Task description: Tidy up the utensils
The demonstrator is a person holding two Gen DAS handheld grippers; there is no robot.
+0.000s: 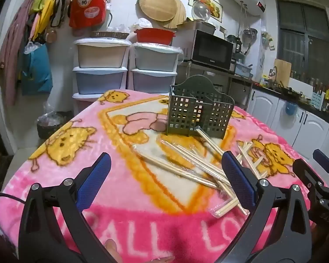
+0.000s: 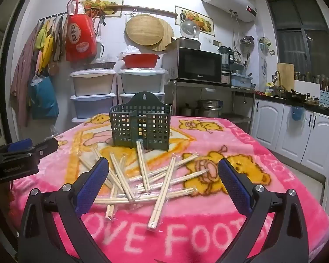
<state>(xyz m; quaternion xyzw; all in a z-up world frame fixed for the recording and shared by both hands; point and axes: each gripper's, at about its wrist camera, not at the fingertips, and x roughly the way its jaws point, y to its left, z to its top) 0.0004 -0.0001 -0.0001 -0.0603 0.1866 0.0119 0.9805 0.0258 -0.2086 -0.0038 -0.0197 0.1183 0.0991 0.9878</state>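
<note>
Several pairs of wooden chopsticks in clear wrappers [image 2: 142, 182] lie scattered on the pink blanket-covered table [image 2: 208, 230]; they also show in the left wrist view [image 1: 193, 166]. A dark green perforated utensil holder [image 2: 140, 127] stands upright behind them, also in the left wrist view [image 1: 199, 111]. My left gripper [image 1: 166, 160] is open and empty, hovering left of the pile. My right gripper [image 2: 163, 164] is open and empty, just in front of the pile. The right gripper appears at the right edge of the left wrist view [image 1: 318, 175]; the left gripper shows at the left of the right wrist view [image 2: 22, 151].
Stacked plastic drawers [image 2: 94, 94] and a microwave [image 2: 197, 65] on a metal shelf stand behind the table. White kitchen cabinets [image 2: 296, 131] run along the right. Bags hang on the left wall [image 2: 81, 32].
</note>
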